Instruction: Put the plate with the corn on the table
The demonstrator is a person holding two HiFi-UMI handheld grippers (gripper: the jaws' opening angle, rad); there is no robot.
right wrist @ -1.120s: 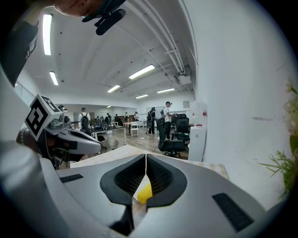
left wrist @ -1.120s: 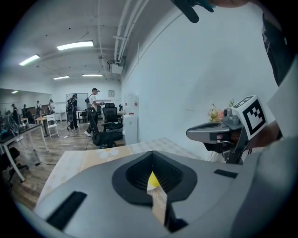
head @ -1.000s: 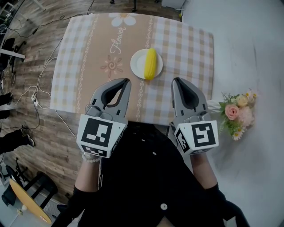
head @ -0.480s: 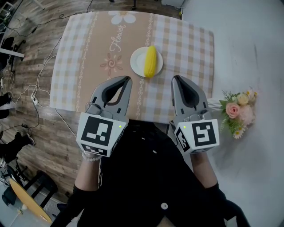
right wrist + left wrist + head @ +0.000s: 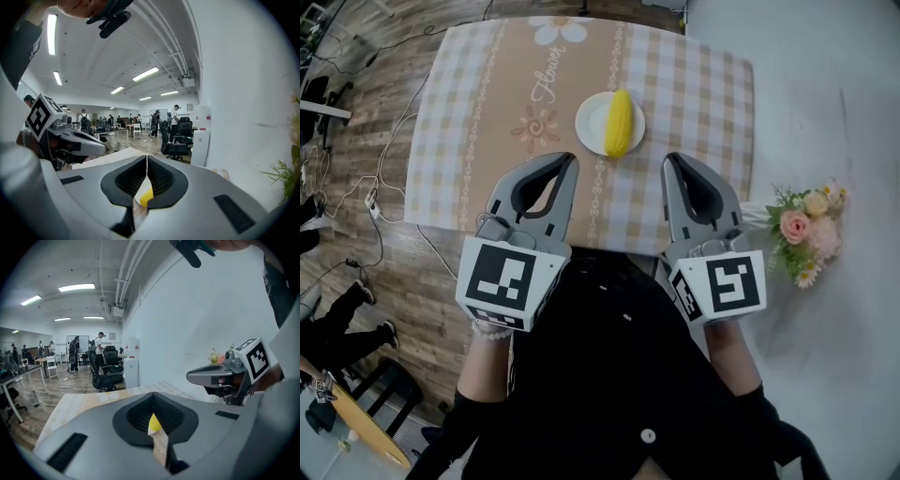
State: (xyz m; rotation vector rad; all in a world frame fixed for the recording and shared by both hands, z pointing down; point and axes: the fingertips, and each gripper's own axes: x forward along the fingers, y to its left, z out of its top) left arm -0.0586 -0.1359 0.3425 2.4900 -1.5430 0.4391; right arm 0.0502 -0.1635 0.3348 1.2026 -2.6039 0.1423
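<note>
A white plate (image 5: 592,125) with a yellow corn cob (image 5: 618,123) lying on it rests on the checked tablecloth of the table (image 5: 487,112), near the middle. My left gripper (image 5: 570,161) hangs over the table's near edge, just short of the plate and to its left, jaws shut and empty. On the other side my right gripper (image 5: 668,161) is level with it, short of the plate and to its right, also shut on nothing. In the left gripper view the corn (image 5: 153,424) peeks through the slit behind the closed tips; in the right gripper view the corn (image 5: 146,196) does too.
A bunch of pink and white flowers (image 5: 802,230) stands off the table's right side. Cables (image 5: 380,202) trail over the wooden floor at the left. Office chairs (image 5: 105,371) and standing people (image 5: 174,117) are far off in the room.
The head view has shifted slightly, so the table sits a little higher in it. Both grippers stay shut and keep their place short of the plate, which has not moved.
</note>
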